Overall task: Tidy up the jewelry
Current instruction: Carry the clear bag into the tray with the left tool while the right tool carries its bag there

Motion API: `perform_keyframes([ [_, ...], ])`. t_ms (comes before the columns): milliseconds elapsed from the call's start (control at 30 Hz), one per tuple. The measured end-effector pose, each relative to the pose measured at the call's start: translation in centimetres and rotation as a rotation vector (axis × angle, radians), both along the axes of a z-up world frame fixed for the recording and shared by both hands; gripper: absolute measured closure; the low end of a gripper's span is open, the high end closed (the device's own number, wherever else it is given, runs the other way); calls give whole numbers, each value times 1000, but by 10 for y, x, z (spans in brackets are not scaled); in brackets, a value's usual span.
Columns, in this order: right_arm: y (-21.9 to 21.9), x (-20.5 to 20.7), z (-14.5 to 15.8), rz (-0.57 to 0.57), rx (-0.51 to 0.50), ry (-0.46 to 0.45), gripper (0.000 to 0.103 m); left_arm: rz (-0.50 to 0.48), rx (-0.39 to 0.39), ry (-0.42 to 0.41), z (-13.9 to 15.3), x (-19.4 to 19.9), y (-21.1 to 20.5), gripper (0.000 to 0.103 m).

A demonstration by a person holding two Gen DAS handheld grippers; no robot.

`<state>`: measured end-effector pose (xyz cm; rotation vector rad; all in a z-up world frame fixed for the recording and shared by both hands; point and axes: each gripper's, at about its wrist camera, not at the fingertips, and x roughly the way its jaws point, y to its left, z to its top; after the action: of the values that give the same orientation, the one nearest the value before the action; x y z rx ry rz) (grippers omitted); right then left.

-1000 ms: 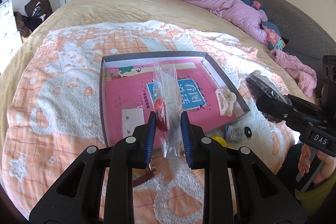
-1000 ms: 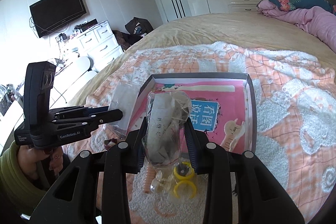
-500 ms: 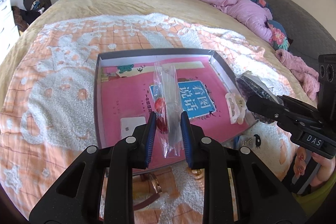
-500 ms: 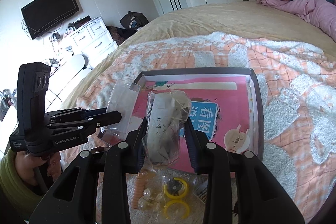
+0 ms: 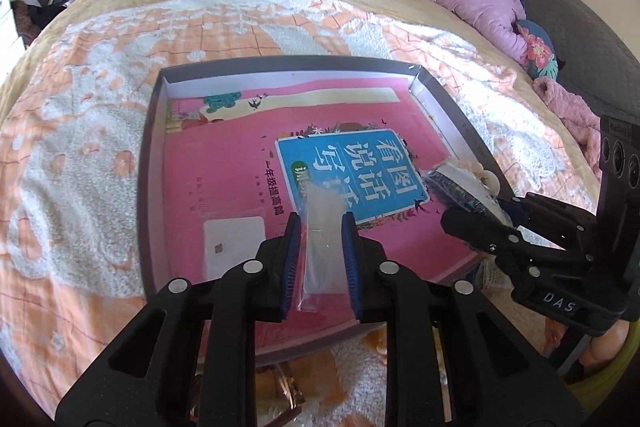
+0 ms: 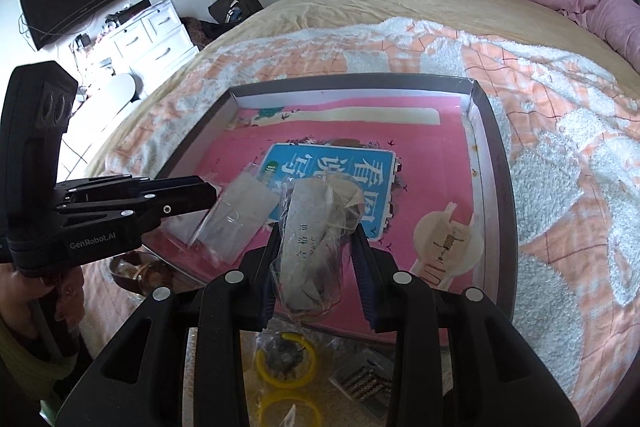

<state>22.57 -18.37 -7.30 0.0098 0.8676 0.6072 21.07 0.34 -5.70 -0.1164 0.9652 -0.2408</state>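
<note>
bedroom, sunlit bed w/ an orange-and-white fleece blanket (image 5: 100, 131) spread over it, white wardrobes at the back, a tv on the wall off to one side. on the blanket sits a shallow grey tray (image 6: 494, 163) w/ a pink book (image 5: 224, 187) lying flat inside as a liner.

both grippers have come down and in over the tray since a sec ago — the book cover now fills much more of each view. left gripper (image 5: 320, 227) is pinched narrow on a small clear plastic bag (image 5: 322, 247), jaws having just closed a touch further on it; the red item seen in that bag earlier isn't visible now, so contents unclear. right gripper (image 6: 318, 231) is clamped on a fatter crinkled bag (image 6: 316, 239) w/ a paper label and something dark inside.

both bags hang just above the book's near edge, not yet resting on it afaict. a cream hair claw clip (image 6: 444, 247) already lies in the tray by the right wall. loose bits — yellow rings (image 6: 286, 363) among them — are on the blanket in front of the tray, still unsorted.

judgement: this looks like the placing step — both bags about to be set down in the tray, then back for the rest.
</note>
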Motion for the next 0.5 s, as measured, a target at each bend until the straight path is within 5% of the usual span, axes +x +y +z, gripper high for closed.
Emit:
perform_keyframes([
  [500, 5, 10, -19, -24, -40, 40, 67, 3, 5, 22, -10, 4, 1, 90],
])
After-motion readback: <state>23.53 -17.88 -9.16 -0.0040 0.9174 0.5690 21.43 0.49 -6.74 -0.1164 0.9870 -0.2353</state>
